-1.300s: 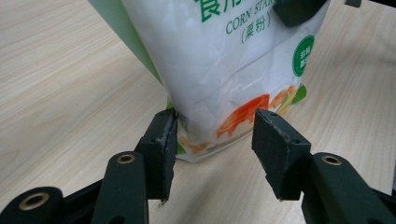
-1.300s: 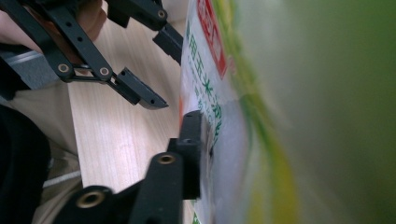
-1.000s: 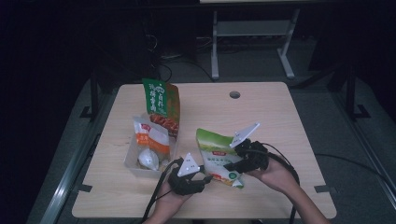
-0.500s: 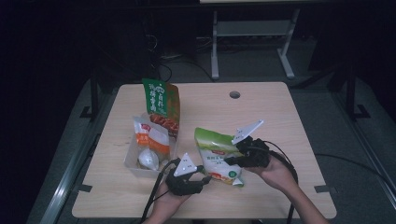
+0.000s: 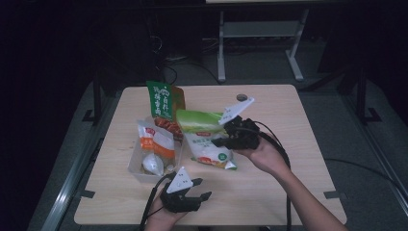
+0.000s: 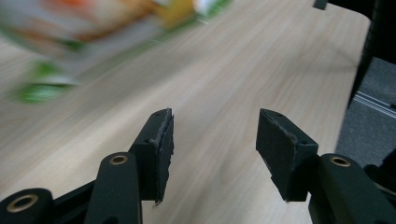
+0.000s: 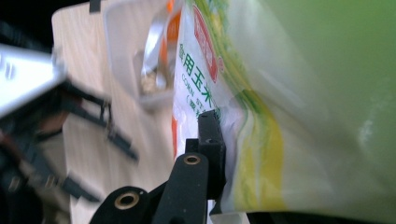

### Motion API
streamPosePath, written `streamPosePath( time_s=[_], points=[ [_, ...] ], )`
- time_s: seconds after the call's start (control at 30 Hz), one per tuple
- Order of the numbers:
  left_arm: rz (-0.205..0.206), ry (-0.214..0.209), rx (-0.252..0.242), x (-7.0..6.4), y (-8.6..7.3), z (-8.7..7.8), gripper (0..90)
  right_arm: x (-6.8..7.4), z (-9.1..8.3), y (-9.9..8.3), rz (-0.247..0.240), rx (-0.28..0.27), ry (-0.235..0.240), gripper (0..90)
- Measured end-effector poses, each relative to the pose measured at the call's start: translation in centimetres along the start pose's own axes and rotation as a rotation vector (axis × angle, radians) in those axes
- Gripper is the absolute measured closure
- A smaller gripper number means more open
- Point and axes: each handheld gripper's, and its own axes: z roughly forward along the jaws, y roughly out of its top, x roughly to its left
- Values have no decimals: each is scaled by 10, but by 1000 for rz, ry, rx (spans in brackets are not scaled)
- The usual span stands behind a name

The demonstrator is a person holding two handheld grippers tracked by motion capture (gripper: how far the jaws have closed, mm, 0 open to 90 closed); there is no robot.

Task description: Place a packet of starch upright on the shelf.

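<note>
On a pale wood worktop (image 5: 298,125) in a dark room, right tongs (image 5: 222,141) clamp the green-and-white bag (image 5: 204,139) mid-worktop; left tongs (image 5: 198,188) (near edge) gape apart.

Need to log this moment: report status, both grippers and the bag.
Left gripper open, nothing held, low over the table. Right gripper shut on green-and-white corn starch bag. White tray of packets beside the bag.

Left gripper (image 5: 199,188) low, jaws apart (nothing between them); right gripper (image 5: 217,142) clamped, raised.
</note>
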Motion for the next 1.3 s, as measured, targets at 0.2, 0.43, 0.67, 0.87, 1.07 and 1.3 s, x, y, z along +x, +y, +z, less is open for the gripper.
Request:
streamPosePath(
  time_s=[0.2, 0.43, 0.67, 0.87, 1.07, 1.3],
  points=[
    [-3, -28, -21, -4, -2, -3, 452, -2, 15, 49, -60, -17, -24, 879],
    [10, -52, -18, -6, -4, -4, 450, -2, 45, 91, -129, -11, -45, 878],
    [11, -72, -30, -8, -4, -4, 448, -5, 80, 109, -175, -24, -36, 878],
    [13, -77, -30, -6, -4, -6, 448, 0, 102, 113, -223, -28, -42, 878],
    [4, -88, -36, -7, -5, -7, 448, 5, 119, 113, -240, -48, -13, 878],
    [10, -89, -40, -7, -5, -8, 448, 11, 133, 108, -273, -42, 14, 878]
  ],
)
